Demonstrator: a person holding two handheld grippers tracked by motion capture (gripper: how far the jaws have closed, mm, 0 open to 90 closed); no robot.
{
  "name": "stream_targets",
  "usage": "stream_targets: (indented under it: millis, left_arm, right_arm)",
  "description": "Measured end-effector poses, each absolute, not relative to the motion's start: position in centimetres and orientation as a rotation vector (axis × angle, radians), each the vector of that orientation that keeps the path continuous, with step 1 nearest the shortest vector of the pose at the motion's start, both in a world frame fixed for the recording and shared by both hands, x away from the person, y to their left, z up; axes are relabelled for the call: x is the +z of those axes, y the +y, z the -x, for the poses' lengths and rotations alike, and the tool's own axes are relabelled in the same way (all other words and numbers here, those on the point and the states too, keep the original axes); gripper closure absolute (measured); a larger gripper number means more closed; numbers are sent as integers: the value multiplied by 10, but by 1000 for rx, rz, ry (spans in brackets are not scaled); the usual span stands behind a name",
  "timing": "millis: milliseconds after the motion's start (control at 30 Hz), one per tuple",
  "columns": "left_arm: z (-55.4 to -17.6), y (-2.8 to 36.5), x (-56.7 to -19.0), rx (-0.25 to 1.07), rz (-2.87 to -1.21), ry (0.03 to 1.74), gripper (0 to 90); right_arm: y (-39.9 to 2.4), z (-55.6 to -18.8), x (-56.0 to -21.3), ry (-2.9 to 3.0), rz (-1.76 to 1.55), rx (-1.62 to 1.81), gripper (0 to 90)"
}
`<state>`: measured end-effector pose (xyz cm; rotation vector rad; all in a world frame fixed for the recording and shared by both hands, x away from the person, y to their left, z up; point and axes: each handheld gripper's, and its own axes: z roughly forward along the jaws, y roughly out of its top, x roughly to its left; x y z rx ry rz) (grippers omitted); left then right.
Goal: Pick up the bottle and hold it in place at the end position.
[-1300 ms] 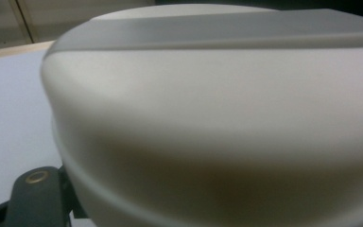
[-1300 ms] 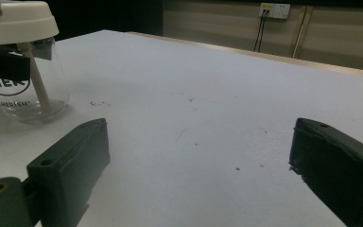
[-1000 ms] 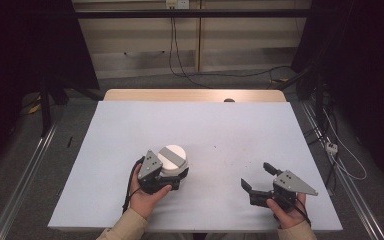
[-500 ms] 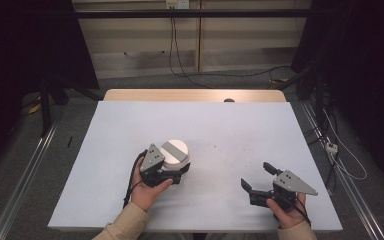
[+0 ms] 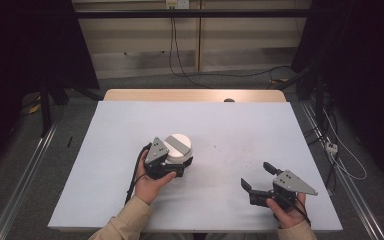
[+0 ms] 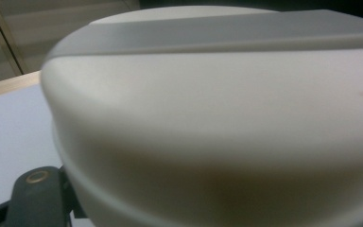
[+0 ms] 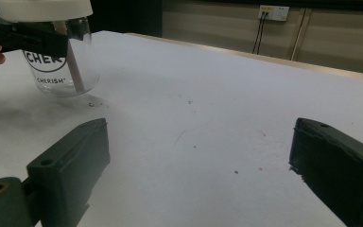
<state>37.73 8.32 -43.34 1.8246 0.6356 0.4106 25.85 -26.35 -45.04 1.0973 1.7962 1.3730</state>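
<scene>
Your left tool [image 5: 176, 162] is clamped on the glass jar [image 5: 179, 150], gripping it just under the white lid [image 5: 178, 145]. In the left gripper view that lid [image 6: 217, 109] crowds the lens so closely that both jaws are hidden, apart from a dark corner with a brass screw at 7 o'clock. The grey strip [image 6: 227, 33] across the lid's top runs out of frame to the right. In the right gripper view the jar [image 7: 59, 64] sits at 10 o'clock, its lid cut off by the top edge. Its black lettering is partly covered by the left tool's jaw, so you can read only "CHERISH" below it. A pale stick [image 7: 74, 70] leans inside the glass; what it is I cannot tell.

Your right tool [image 5: 261, 179] stands with its jaws wide apart and nothing between them, low over the desk [image 5: 250, 125] at about 4 o'clock from the jar and well apart from it.

The jar is left of the desk's middle, on your near half. The desk top is pale grey-white with small dark specks, and a wooden edge shows along its far side. Beyond it hang black cables from a wall socket [image 5: 176, 4], with dark curtains at both sides and metal rails on the floor.
</scene>
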Motion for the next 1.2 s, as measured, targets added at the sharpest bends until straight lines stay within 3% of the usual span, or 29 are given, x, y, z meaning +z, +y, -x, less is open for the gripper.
stream_targets:
  millis: [1200]
  left_arm:
    - [-408, 63, -435, 437, -1797, 663, 184]
  right_arm:
    - [-263, -259, -451, 1796, -1092, 1371, 53]
